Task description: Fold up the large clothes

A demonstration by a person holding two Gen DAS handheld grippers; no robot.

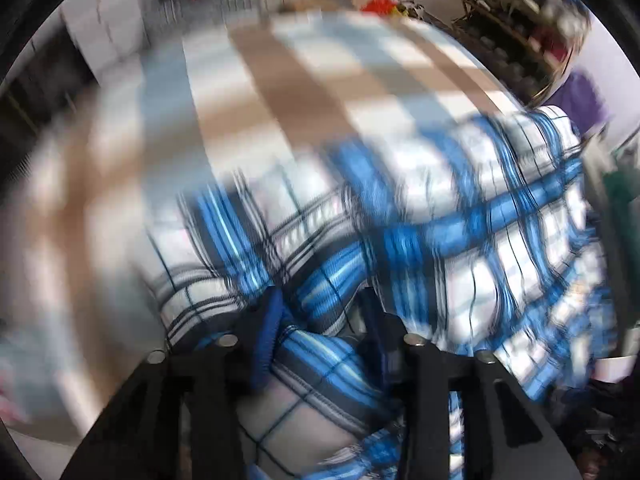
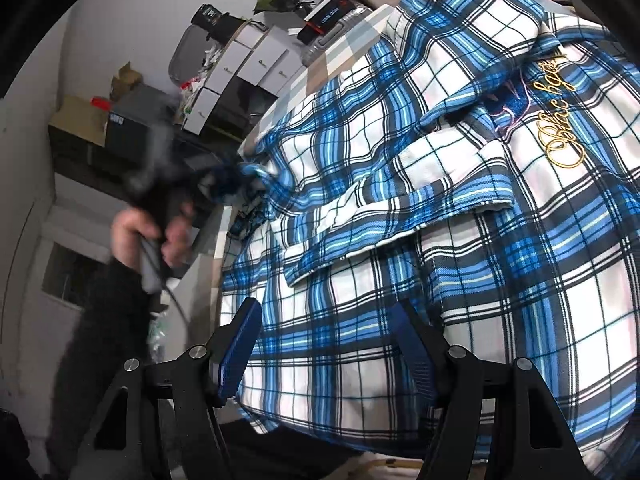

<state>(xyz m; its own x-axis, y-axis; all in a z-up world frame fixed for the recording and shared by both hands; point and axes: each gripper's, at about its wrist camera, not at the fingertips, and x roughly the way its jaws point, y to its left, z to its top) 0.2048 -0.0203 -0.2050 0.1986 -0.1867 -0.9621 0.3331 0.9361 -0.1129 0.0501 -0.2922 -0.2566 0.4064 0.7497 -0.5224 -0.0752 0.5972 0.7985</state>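
Left sleeve end being laid onto the plaid shirt for the fold

One blue-and-white plaid shirt (image 2: 420, 200) lies spread over the bench (image 2: 340, 60), filling the right wrist view from 12 to 5 o'clock, with gold script at 2 o'clock. Two tools show. The left hand-held gripper (image 1: 320, 320) points steeply down, jaws narrowly parted, a fold of plaid between its blue pads (image 1: 268, 332); blur hides whether they press, but I judge the grip loosened. In the right wrist view it appears at 9 o'clock in the person's hand (image 2: 152, 236). The right hand-held gripper (image 2: 324, 344) stands wide, the hem between its jaws unpinched. To do this well: free the cloth flat, then smooth the fold edge straight before lifting away.
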